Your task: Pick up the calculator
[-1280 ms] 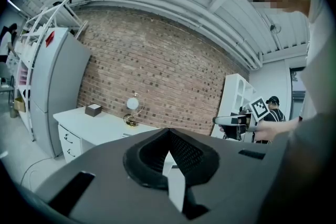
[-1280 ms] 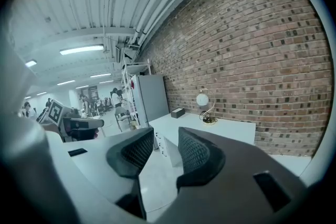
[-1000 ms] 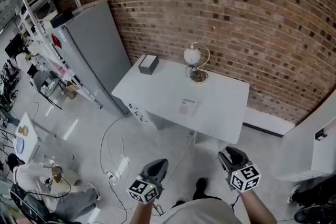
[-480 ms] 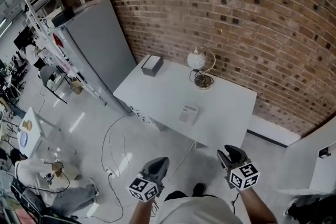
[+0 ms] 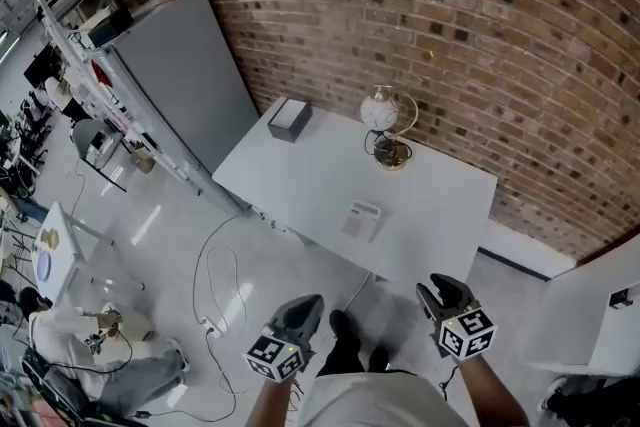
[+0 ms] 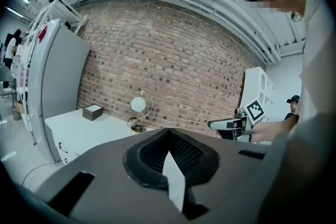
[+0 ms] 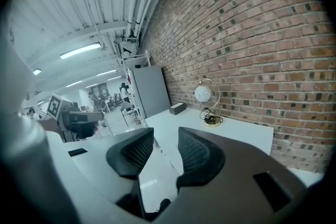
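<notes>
The calculator (image 5: pixel 361 219), a small pale grey slab, lies flat near the front edge of the white table (image 5: pixel 300 180). Both grippers hang in the air short of the table, above the floor. My left gripper (image 5: pixel 300 311) points toward the table with its jaws closed tip to tip and nothing in them; its tips (image 6: pixel 168 131) show in the left gripper view. My right gripper (image 5: pixel 440 295) is open, with an empty gap between its pads (image 7: pixel 165 132). Neither gripper view shows the calculator.
A globe lamp (image 5: pixel 385 111) stands at the table's back by the brick wall, a dark box (image 5: pixel 288 118) at its back left corner. A tall grey cabinet (image 5: pixel 180 80) stands left of the table, cables (image 5: pixel 215 285) lie on the floor, white shelving (image 5: pixel 610 300) stands at the right.
Both grippers and the camera have come closer to the table, which now looks a little larger and nearer. The jaws look the same as before.
</notes>
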The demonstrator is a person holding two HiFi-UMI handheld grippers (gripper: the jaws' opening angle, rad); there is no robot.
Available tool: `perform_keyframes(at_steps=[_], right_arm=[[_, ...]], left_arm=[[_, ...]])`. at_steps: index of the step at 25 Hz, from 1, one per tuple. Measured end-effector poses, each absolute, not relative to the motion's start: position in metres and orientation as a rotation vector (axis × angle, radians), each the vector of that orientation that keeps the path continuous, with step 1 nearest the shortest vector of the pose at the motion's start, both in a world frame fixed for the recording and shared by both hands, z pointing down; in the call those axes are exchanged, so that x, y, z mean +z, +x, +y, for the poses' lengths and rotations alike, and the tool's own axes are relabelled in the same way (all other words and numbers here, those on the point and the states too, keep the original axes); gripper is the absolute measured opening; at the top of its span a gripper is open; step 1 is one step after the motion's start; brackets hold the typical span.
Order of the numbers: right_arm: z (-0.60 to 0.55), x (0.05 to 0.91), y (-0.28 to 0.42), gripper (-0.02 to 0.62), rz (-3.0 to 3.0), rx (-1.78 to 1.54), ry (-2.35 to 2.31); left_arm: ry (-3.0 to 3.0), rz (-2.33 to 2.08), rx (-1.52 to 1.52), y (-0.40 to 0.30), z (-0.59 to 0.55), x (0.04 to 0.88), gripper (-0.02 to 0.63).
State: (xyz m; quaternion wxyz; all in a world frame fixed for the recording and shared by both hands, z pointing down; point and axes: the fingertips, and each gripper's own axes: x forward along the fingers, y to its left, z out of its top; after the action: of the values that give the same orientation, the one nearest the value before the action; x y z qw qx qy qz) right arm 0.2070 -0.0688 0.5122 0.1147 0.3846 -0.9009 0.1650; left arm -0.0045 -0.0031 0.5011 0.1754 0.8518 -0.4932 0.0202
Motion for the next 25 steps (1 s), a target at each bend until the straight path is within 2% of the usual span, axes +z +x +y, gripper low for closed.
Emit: perform_keyframes(at_steps=[25], right_arm=[[-0.23, 0.569, 0.109, 0.161, -2.407, 0.515, 1.175]], left_arm=[[2.489, -1.096, 0.175, -0.094, -0.183, 0.566, 0.014]])
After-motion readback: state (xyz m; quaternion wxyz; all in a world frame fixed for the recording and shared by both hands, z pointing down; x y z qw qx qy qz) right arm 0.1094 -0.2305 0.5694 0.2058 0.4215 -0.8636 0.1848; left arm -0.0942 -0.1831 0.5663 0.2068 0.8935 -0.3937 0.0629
